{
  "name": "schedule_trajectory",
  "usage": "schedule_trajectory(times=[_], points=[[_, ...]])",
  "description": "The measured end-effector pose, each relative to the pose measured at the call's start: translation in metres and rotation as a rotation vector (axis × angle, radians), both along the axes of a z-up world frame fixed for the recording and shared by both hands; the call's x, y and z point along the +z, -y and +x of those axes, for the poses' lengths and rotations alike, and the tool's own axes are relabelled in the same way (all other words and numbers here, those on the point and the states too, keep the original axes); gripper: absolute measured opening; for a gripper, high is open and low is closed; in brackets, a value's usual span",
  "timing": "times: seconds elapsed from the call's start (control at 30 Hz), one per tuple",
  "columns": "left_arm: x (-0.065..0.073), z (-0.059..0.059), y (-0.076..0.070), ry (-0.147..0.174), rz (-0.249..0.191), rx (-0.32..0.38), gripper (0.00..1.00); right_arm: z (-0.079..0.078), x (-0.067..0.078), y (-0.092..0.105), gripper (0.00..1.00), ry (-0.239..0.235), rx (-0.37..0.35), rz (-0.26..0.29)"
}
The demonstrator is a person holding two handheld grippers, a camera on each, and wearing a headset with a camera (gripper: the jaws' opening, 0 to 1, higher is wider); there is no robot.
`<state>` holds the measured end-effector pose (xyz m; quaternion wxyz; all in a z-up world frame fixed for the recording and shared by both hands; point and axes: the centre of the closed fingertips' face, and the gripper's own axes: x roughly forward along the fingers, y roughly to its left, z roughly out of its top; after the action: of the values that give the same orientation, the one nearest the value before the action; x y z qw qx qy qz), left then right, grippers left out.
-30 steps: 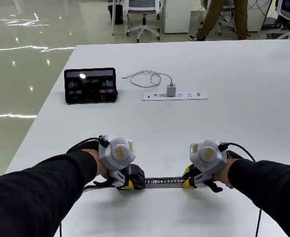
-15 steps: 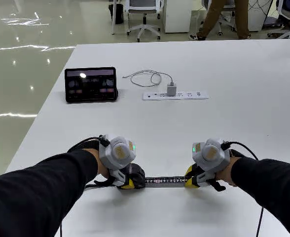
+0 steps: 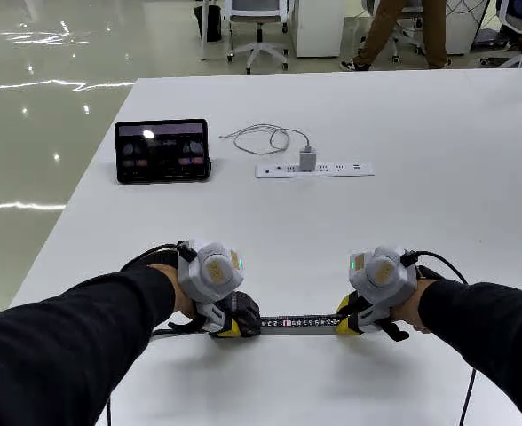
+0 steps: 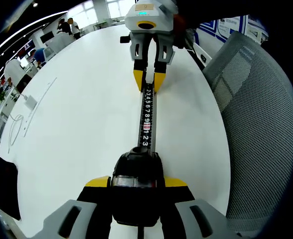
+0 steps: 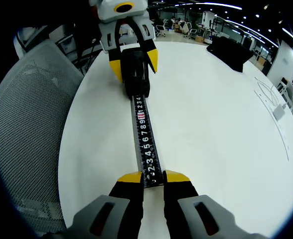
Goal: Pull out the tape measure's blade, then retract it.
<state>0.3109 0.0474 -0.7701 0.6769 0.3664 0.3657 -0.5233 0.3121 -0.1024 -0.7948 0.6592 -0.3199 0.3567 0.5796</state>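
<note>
While the tape measure [image 3: 241,317] lay at the six o'clock edge of the table [image 3: 403,160], its blade [image 3: 298,322] stood partly drawn out toward three o'clock. The pull looked underway and the retraction was yet to come. The case [image 4: 136,194] was a rounded black block, the blade a thin numbered strip. The left hand-held gripper [image 4: 136,181] clamped the case, and the right hand-held gripper [image 5: 153,178] pinched the blade's tip. The table was smooth and white.

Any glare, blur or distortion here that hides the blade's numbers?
Head view: sharp, glare streaks on the floor, blade numbers too small to read. Left gripper view: fisheye curves the table edge, yet the numbers past the tape measure case read crisply. Right gripper view: same curving, numbers legible.
</note>
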Motion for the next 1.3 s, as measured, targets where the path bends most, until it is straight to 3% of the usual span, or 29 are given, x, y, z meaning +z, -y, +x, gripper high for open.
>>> schedule_trajectory(times=[1.3], points=[[0.0,-0.001,0.0,-0.003,-0.005,-0.007,0.33,-0.003,0.001,0.037,0.1,-0.012,-0.02,-0.047]])
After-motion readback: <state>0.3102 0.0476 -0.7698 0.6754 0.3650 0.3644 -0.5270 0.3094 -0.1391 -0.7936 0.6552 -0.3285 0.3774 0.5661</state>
